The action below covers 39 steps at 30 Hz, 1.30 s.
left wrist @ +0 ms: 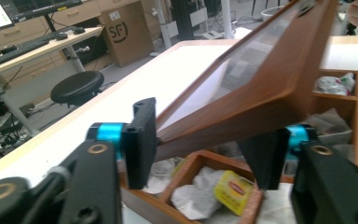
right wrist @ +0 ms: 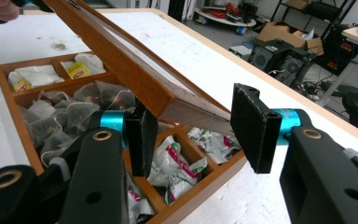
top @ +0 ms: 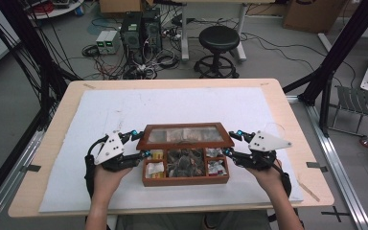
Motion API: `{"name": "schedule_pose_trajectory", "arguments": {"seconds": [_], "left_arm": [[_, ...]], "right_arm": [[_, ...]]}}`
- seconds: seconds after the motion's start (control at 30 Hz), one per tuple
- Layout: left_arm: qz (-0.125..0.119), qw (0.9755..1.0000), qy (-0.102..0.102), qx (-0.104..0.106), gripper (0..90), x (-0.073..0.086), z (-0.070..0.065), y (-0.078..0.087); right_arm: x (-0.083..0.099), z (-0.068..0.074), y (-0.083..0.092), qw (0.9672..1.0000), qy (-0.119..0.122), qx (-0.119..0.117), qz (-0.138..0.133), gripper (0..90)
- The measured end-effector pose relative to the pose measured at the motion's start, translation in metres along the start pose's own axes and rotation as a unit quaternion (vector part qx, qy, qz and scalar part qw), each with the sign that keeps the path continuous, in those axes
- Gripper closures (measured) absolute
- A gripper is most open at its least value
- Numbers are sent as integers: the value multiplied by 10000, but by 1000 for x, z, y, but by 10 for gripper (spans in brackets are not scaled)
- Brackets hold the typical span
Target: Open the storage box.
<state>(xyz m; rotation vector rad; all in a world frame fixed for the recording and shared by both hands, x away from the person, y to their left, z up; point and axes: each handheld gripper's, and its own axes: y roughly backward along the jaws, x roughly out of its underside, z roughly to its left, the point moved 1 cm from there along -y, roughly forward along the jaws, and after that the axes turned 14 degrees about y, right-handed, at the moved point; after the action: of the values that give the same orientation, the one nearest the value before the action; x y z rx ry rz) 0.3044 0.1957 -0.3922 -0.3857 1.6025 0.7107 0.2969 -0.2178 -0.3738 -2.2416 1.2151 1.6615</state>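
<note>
A wooden tea box (top: 187, 182) with divided compartments of tea bags (top: 184, 163) sits at the front of the table. Its glass-paned lid (top: 187, 144) is raised at the front and tilts up toward me. My left gripper (top: 140, 143) clamps the lid's left end, and the wooden frame (left wrist: 242, 107) spans from one pad to the other (left wrist: 205, 149). My right gripper (top: 232, 143) holds the lid's right end. In the right gripper view the lid corner (right wrist: 196, 112) lies between the pads (right wrist: 193, 126), touching both. Yellow-labelled packets (left wrist: 233, 191) and red-and-green sachets (right wrist: 172, 163) lie below.
The box rests on a white mat (top: 124, 110) covering a wooden table (top: 33, 182). Beyond the far edge stand a black stool (top: 219, 40), computer towers (top: 141, 28) and loose cables. Black frame posts (top: 335, 52) rise at both sides.
</note>
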Motion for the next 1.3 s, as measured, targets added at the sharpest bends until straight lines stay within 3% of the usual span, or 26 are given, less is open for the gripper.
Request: {"name": "schedule_pose_trajectory", "arguments": {"seconds": [0.13, 0.37, 0.63, 0.87, 1.17, 1.3], "left_arm": [[94, 9999, -77, -10, 546, -1, 10, -9], [106, 9998, 3, 149, 581, -8, 24, -15], [171, 9995, 263, 68, 599, -6, 42, -27], [196, 9990, 303, -250, 632, 4, 55, -44], [182, 9988, 354, -273, 656, 14, 67, -55], [54, 9989, 376, -259, 674, 17, 72, -58]], "right_arm": [[-3, -4, -1, 10000, -43, 2, -22, 525], [-9, -12, -5, 9998, -130, 109, -100, 519], [-12, -27, -19, 9994, -282, 194, -76, 519], [-10, -35, -33, 9989, -319, 326, 53, 514], [-7, -43, -53, 9988, -232, 377, 229, 508], [-8, -48, -60, 9981, -202, 557, 194, 503]]}}
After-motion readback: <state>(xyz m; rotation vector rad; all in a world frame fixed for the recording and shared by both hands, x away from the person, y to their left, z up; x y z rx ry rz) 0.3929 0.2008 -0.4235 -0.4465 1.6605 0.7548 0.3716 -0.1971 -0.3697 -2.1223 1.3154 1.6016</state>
